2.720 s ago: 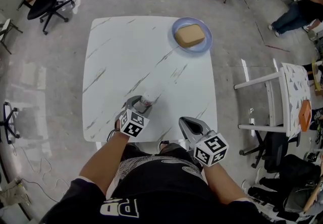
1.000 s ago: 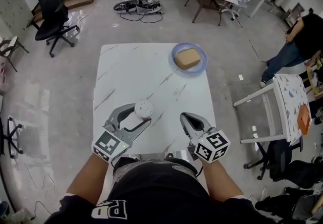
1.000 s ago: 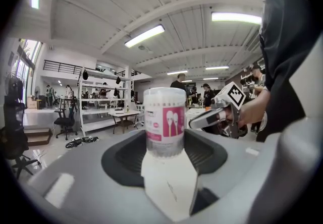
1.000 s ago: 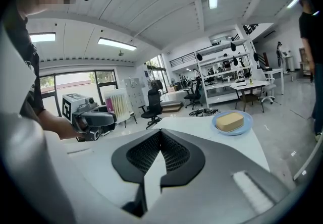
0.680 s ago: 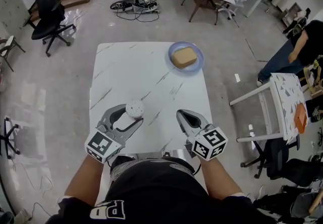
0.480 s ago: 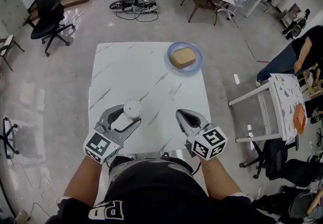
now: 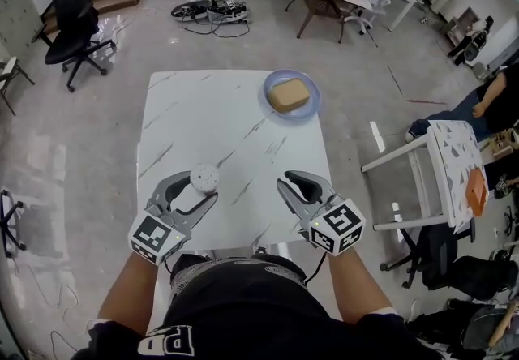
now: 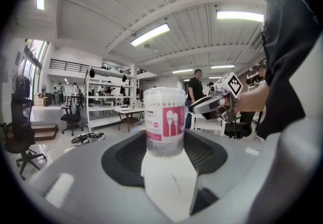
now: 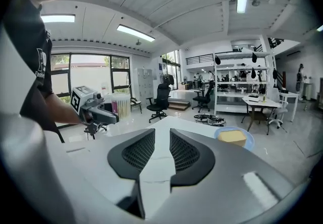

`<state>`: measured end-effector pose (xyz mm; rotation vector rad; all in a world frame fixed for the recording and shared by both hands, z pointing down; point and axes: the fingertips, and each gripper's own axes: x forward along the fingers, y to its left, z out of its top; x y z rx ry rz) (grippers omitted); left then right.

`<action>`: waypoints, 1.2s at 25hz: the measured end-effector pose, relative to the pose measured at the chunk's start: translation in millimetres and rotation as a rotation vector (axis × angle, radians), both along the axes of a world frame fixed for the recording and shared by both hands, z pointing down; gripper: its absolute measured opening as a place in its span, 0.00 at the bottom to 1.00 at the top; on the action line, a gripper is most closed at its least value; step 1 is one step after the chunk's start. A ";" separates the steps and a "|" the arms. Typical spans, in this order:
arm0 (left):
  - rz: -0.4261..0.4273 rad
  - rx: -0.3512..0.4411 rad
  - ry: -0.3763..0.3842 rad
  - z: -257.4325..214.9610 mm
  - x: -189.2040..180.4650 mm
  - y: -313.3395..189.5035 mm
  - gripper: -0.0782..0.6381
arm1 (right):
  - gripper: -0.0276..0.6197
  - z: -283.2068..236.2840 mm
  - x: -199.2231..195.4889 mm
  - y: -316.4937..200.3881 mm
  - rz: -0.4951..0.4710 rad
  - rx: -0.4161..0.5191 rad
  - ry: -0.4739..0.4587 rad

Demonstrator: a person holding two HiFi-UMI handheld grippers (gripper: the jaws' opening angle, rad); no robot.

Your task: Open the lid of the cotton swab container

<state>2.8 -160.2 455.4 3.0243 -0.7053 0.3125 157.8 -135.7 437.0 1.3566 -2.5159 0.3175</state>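
Observation:
The cotton swab container (image 7: 203, 178) stands upright near the front left of the white marble table (image 7: 227, 107), its white lid on top. My left gripper (image 7: 203, 185) reaches in from the near edge, and its wide-set jaws close on the container's sides. In the left gripper view the clear container (image 8: 164, 122) with a pink label fills the gap between the black pads. My right gripper (image 7: 293, 182) hovers over the table's front right, apart from the container. Its jaws are opening, a narrow gap shows, and nothing is between them (image 9: 161, 134).
A blue plate (image 7: 290, 95) with a tan block on it sits at the table's far right corner. A white side table (image 7: 438, 164) stands to the right, office chairs (image 7: 69, 6) to the far left. People stand at the room's right edge.
The left gripper and the container have drifted slightly left along the table. The right gripper's jaws have parted a little. The head view has shifted.

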 end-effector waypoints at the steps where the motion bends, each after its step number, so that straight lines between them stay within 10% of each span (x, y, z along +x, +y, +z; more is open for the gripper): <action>1: -0.002 0.000 0.000 0.4 -0.3 0.1 0.51 | 0.16 -0.2 -0.5 0.2 -0.009 -0.001 0.014; 11: -0.011 -0.003 0.000 7.1 -0.1 -5.6 0.51 | 0.39 13.5 -7.1 -1.3 -0.112 -0.038 0.164; 30: -0.011 -0.001 -0.007 16.5 2.0 -7.5 0.51 | 0.39 13.1 -7.6 0.0 -0.172 -0.062 0.203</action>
